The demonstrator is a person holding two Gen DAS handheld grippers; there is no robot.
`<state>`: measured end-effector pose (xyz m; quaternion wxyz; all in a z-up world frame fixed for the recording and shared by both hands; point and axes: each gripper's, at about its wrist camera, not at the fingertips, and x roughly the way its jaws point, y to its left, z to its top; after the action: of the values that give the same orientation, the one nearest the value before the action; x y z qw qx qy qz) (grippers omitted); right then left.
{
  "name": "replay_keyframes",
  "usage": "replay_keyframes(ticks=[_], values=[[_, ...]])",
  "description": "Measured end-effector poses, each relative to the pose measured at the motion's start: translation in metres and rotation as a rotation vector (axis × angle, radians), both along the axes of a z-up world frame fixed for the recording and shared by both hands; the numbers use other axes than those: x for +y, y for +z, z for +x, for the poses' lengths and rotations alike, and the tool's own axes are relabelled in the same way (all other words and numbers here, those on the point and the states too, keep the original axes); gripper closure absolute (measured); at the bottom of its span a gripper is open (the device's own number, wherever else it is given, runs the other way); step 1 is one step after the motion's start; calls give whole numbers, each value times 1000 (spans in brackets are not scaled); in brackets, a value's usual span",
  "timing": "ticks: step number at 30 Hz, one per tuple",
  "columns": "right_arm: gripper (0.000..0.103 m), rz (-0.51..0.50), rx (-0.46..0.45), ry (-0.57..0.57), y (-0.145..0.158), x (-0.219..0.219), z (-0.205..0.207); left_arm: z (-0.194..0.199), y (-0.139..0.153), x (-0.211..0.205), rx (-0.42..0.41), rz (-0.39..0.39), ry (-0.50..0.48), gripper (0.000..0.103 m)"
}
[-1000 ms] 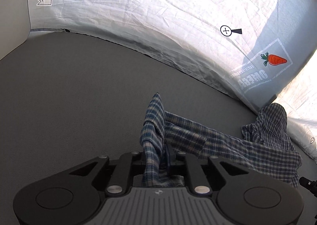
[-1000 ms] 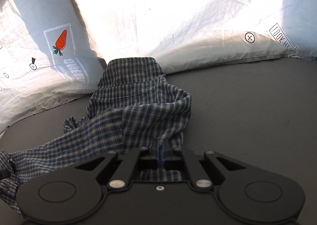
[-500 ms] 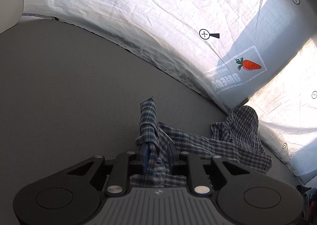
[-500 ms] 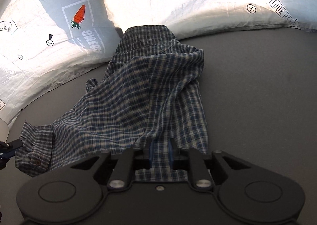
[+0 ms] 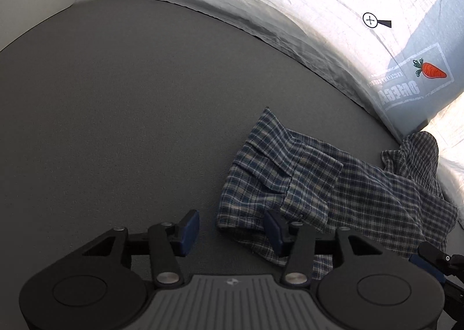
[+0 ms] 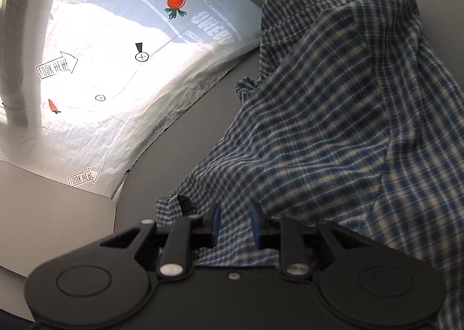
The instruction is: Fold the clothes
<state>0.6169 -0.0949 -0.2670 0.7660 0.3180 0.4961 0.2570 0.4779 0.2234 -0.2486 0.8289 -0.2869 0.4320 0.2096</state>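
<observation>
Nearest, the left gripper (image 5: 230, 232) is seen with jaws opening wide; the plaid shirt's cuff (image 5: 278, 182) lies released just ahead, nearer its right finger. The right gripper (image 6: 235, 227) is opening narrowly, plaid cloth lying loose between its pads. The plaid shirt (image 6: 342, 132) is stretched lengthwise across the grey tabletop (image 5: 121, 115) toward the printed white sheet (image 6: 121, 115) beyond.

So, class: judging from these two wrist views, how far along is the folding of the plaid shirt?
Done: the plaid shirt lies on the grey surface, its cuffed sleeve end flat near the left gripper.
In hand: both sets of jaws are opening. The left gripper's pads stand clear of the cloth; cloth lies between the right gripper's pads.
Left: the body is rumpled and bunched against the white printed sheet; no neat fold shows.
</observation>
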Motion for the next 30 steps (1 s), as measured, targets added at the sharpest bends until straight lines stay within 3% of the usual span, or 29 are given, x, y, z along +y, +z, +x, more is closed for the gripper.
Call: replay_keyframes(ticks=[3,7,11,17,26,30], values=[[76,9,28,62,-10,35,11,0,-2,0,-5,0,-15,49],[75,20,69,107,-21,72,21,7,-3,-6,3,20,-45,36],[72,29,98,126,-24,97,28,18,-3,-12,50,38,-49,34],[71,35,96,156,-24,113,36,30,-3,-14,93,25,-38,20],[71,-57,53,220,-21,142,49,38,-7,-23,112,53,-59,8],[95,-56,16,239,-19,141,48,43,-9,-24,122,57,-67,3]])
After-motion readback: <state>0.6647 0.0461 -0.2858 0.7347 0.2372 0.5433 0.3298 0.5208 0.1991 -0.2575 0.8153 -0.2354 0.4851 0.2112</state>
